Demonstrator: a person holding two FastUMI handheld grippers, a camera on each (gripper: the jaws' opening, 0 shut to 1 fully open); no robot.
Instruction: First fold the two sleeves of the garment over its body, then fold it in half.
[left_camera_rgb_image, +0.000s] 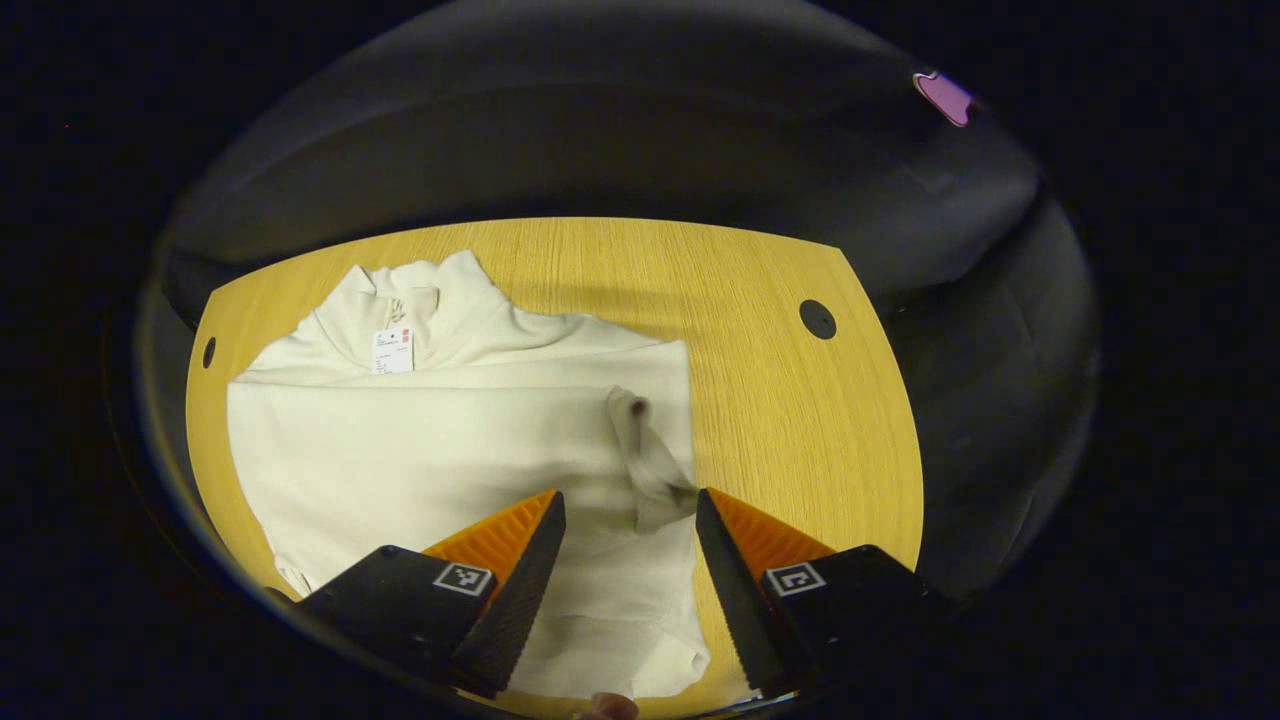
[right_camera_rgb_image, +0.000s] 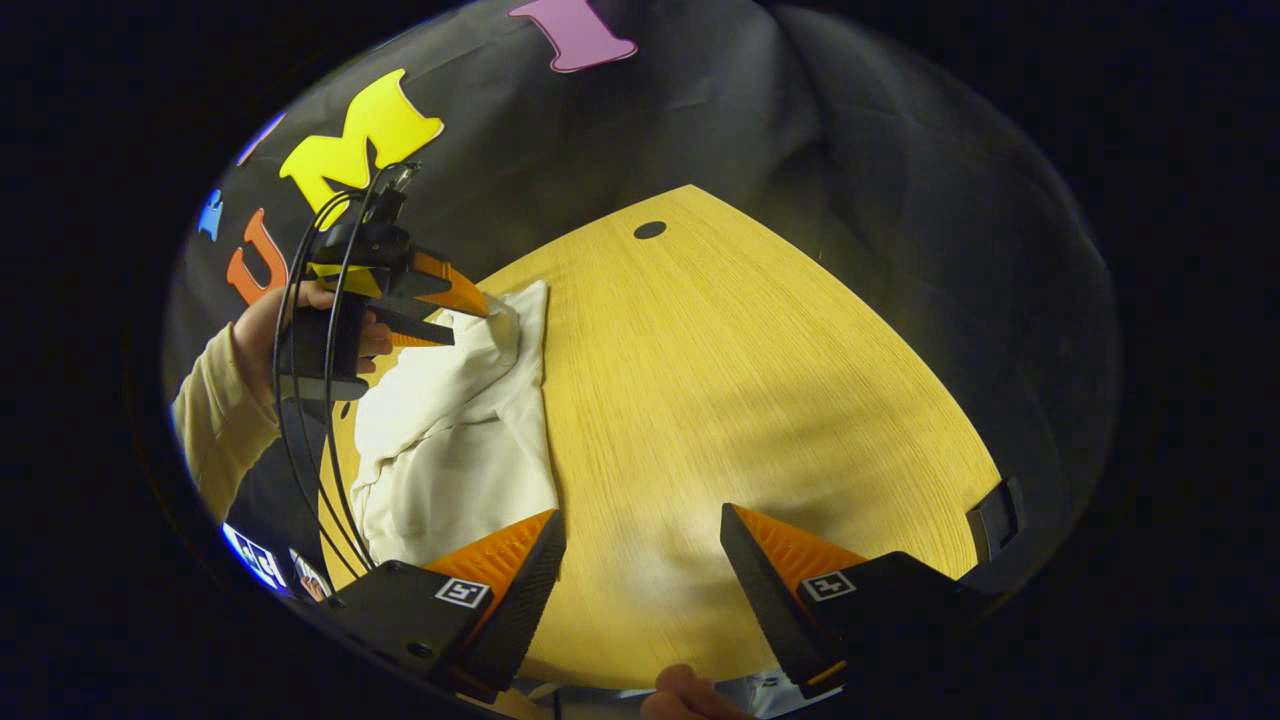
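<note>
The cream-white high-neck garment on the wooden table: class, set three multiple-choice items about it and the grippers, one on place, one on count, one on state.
1. Where does the cream-white high-neck garment lie?
A. on the yellow wooden table
B. on a chair
C. on the floor

2. How many round dark holes show in the tabletop in the left gripper view?
A. none
B. two
C. five

3. How do the left gripper's jaws stand?
A. shut on a sleeve
B. shut on the paper tag
C. open

Key: 1 A, wood surrounds the cloth; 2 B, one near each side edge; 3 C, garment shows between its fingers.
</note>
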